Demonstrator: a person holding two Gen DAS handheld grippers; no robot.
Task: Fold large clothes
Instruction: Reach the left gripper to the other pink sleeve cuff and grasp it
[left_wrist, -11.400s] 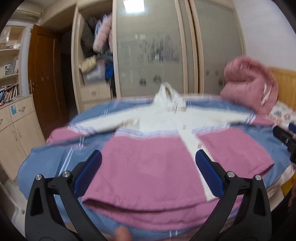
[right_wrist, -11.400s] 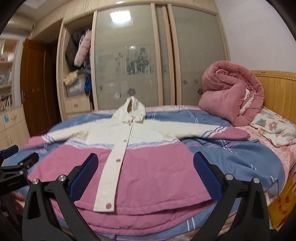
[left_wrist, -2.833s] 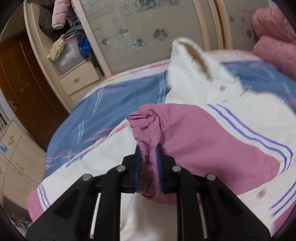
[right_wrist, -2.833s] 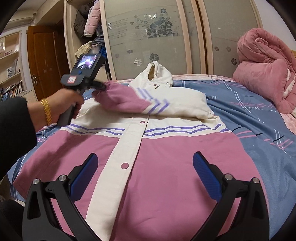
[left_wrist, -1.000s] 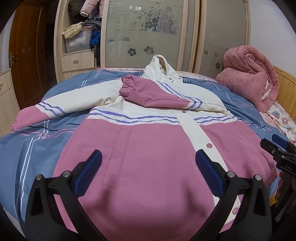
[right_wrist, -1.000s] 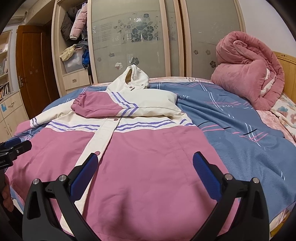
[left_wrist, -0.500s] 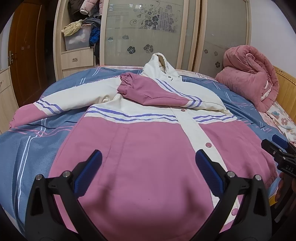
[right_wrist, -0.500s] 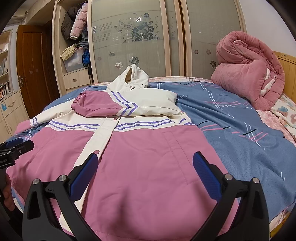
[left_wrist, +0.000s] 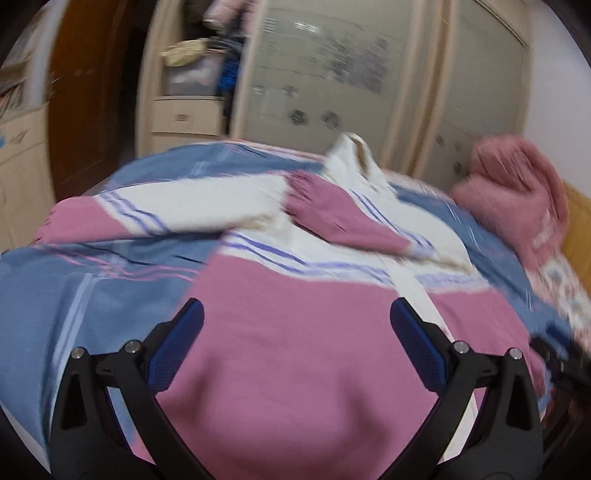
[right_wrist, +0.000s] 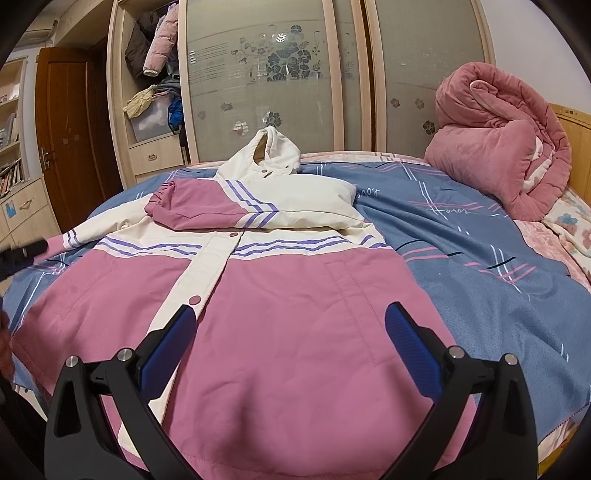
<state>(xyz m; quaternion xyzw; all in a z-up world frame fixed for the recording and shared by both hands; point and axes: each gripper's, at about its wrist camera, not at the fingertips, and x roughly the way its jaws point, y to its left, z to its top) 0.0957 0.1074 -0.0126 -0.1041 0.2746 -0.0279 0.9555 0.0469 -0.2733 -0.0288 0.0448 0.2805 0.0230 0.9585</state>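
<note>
A pink and cream hooded jacket (right_wrist: 288, 295) lies front up on the bed, also in the blurred left wrist view (left_wrist: 295, 350). Its right-side sleeve (right_wrist: 236, 210) is folded across the chest. The other sleeve (left_wrist: 155, 214) lies stretched out to the left on the bedspread. My left gripper (left_wrist: 295, 343) is open and empty above the jacket's lower left part. My right gripper (right_wrist: 288, 343) is open and empty above the hem. The left gripper's tip (right_wrist: 22, 254) shows at the left edge of the right wrist view.
The blue plaid bedspread (right_wrist: 480, 266) covers the bed. A rolled pink quilt (right_wrist: 502, 136) sits at the back right by a wooden headboard (right_wrist: 576, 125). A wardrobe with frosted sliding doors (right_wrist: 280, 77) and open shelves stands behind. A brown door (right_wrist: 66, 136) is at left.
My left gripper has swung left toward the outstretched sleeve and its view is blurred. My right gripper has barely moved. The jacket lies as before.
</note>
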